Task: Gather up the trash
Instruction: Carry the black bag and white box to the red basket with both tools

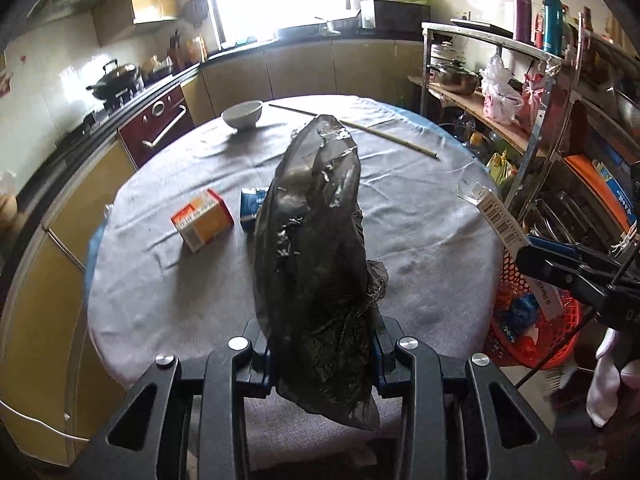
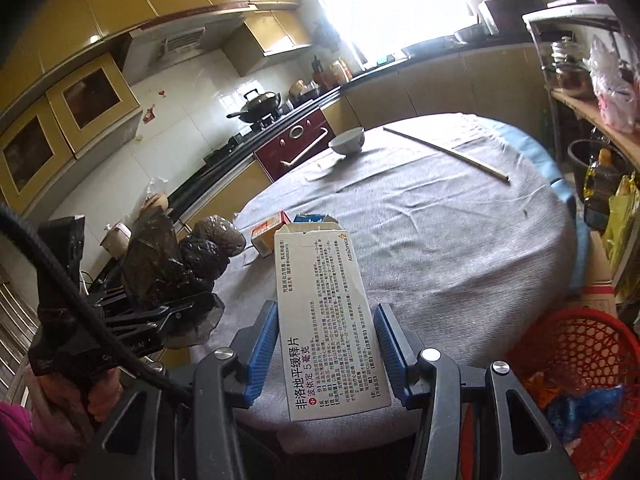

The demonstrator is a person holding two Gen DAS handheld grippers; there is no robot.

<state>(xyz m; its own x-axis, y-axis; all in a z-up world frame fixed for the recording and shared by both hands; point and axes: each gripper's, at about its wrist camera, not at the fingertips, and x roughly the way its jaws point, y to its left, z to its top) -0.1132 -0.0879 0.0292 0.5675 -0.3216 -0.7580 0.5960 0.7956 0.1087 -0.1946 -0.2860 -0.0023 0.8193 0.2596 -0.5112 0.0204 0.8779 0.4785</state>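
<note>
The left claw (image 1: 320, 354) holds a soft, crinkly black bag (image 1: 316, 240) above the table (image 1: 420, 216), and the right claw (image 2: 326, 354) pinches a light, stiff white box (image 2: 324, 320) by its thin sides near the red basket (image 2: 576, 344).

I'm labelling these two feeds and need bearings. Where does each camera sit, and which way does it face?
Left wrist: on the left gripper, facing the table over its black bag; right gripper at the edge.
Right wrist: on the right gripper, facing its white box; a hand shows.
Shared: bowl, orange box, red basket.
</note>
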